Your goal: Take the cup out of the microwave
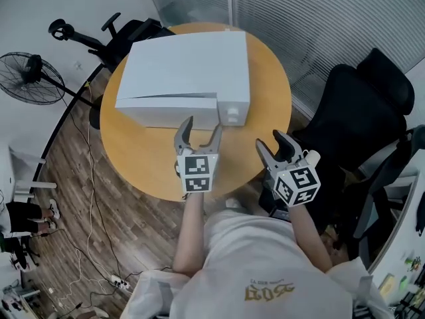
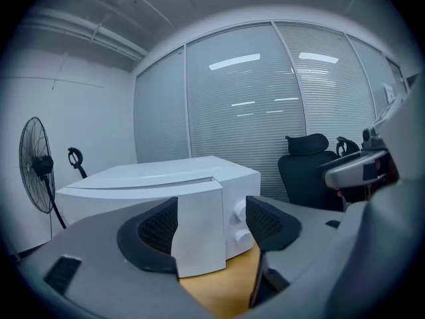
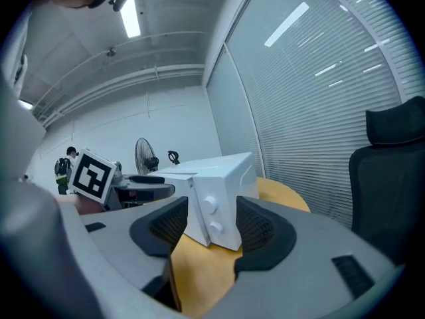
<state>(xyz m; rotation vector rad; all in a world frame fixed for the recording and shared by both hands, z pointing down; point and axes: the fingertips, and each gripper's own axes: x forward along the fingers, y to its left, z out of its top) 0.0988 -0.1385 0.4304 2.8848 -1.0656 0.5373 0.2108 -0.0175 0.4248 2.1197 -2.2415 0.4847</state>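
- The microwave (image 1: 186,78) sits on the round wooden worktop (image 1: 149,161), its front towards the person.
- Its door (image 1: 166,110) looks pulled out a little at the edge next to the 2 knobs (image 1: 231,115). The angle is poor, so it may only be cracked open rather than swung wide.
- The cup shows in none of the 3 views. It is presumably inside the microwave, behind the door.
- The left tool (image 1: 203,128) hangs just in front of the door's free edge with its jaws spread and nothing pressed between the pads. Its own view shows that edge framed in the gap, still apart from both pads.
- The right tool (image 1: 273,141) is released too, and empty. It is held off the worktop's edge, to the right of the knob panel.
- Progress: the task is at its start. At most the door is started.
- Left to do: swing the door fully open, reach in, grip the cup and bring it out.
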